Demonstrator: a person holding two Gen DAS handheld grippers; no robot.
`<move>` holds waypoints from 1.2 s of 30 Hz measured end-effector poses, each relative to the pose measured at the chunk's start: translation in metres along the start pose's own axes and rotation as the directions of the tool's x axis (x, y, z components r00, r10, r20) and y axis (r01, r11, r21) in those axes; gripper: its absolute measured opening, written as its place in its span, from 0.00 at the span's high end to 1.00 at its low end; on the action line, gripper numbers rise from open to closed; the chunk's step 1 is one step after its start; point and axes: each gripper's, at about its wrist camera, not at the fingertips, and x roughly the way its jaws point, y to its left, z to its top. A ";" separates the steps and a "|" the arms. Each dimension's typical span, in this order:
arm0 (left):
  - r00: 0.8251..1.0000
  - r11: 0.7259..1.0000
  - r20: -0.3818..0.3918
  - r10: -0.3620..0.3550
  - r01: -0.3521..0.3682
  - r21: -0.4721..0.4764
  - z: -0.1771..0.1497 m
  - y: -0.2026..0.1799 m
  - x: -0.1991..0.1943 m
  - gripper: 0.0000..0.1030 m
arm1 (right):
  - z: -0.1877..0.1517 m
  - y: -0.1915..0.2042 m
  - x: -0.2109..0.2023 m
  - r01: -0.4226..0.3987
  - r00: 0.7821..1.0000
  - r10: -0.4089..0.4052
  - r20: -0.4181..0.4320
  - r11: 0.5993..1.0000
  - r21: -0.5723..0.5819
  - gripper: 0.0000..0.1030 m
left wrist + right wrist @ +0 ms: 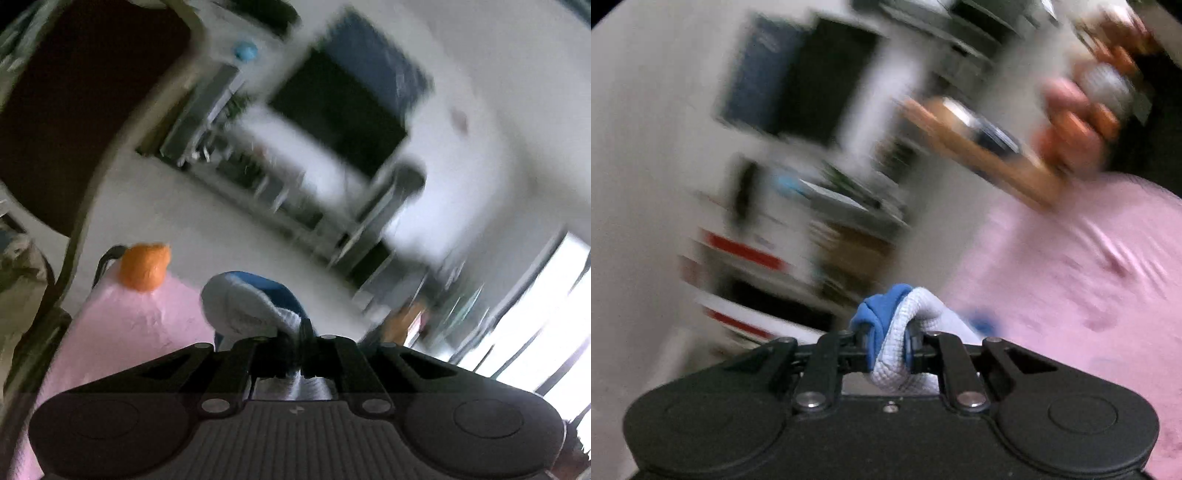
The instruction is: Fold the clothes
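Both views are blurred by motion. My left gripper (pixel 295 347) is shut on a fold of a blue and white garment (pixel 255 302) that bulges up in front of the jaws. My right gripper (pixel 888 343) is shut on another bunched part of the same blue and white garment (pixel 897 317), its white ribbed cloth wrapped between the pads. Both grippers are held high and point nearly level into the room. A pink sheet (pixel 1089 266) covers the surface to the right in the right wrist view, and the pink sheet (pixel 122 328) lies lower left in the left wrist view.
An orange object (pixel 144 266) rests on the pink sheet. A dark screen (pixel 343 110) hangs on the far wall above a low shelf. A wooden board (pixel 979 155) with items and a blurred orange and pink thing (pixel 1078 122) stand behind the pink sheet.
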 end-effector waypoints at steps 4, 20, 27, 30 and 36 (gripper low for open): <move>0.999 0.998 0.045 -0.001 0.004 -0.065 0.013 0.002 -0.056 0.97 | -0.002 0.026 -0.072 -0.041 0.988 0.035 0.150 0.998 0.041 0.87; 0.984 0.992 0.165 0.071 -0.086 0.089 0.056 -0.058 -0.098 0.97 | -0.025 0.157 -0.116 -0.035 0.978 0.095 0.183 0.951 -0.306 0.87; 0.966 0.961 0.212 0.147 -0.190 0.199 0.093 -0.089 -0.028 0.97 | 0.003 0.145 -0.001 0.130 0.983 -0.088 0.159 0.952 -0.278 0.87; 0.950 0.944 0.300 0.089 -0.177 0.280 0.083 -0.110 -0.045 0.97 | 0.018 0.162 -0.002 0.115 0.977 -0.050 0.209 0.943 -0.312 0.87; 0.951 0.916 0.253 0.179 -0.255 0.311 -0.014 -0.060 -0.012 0.97 | 0.021 0.102 -0.003 0.154 0.977 -0.085 0.194 0.913 -0.378 0.87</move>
